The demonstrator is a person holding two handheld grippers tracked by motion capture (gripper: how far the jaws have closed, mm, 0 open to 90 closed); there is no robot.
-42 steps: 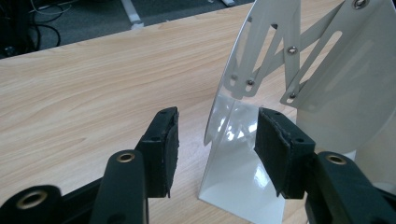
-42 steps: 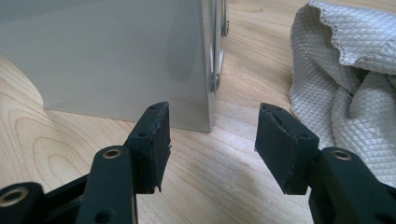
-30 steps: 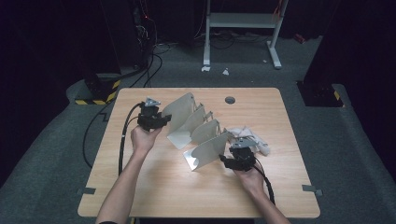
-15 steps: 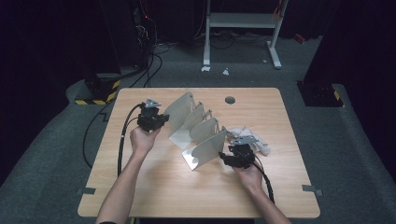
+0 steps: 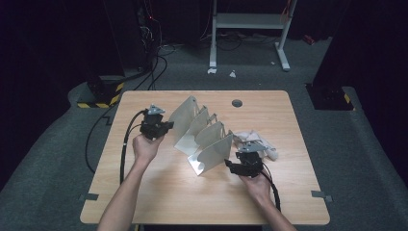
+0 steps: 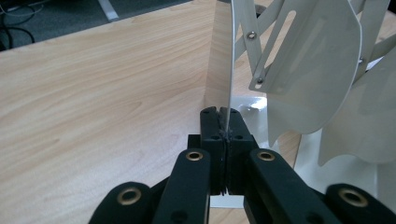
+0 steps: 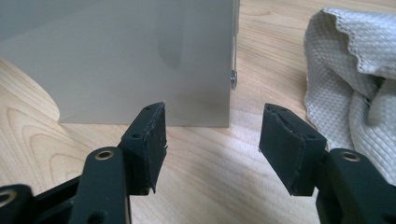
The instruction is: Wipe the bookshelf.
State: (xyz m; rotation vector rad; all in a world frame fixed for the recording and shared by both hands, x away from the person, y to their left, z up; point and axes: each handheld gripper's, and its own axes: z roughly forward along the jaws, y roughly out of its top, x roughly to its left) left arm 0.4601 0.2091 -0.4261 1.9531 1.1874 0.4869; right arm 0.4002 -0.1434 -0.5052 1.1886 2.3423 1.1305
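While the left claw pinches the rack's end plate, the right claw gapes just short of it.

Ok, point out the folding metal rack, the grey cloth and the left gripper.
folding metal rack (image 5: 211, 154): high view, face of its nearest plate.
grey cloth (image 7: 355, 70): right gripper view, its waffle-textured fold.
left gripper (image 6: 225, 123): left gripper view, jaw tips clamping the rack's plate edge.

Crumpled white cloth on wooden table

Support surface: light wooden table with a round grommet hole at twelve o'clock. A white expanding metal rack stands at centre. A crumpled pale cloth lies at three o'clock, just beside the rack.
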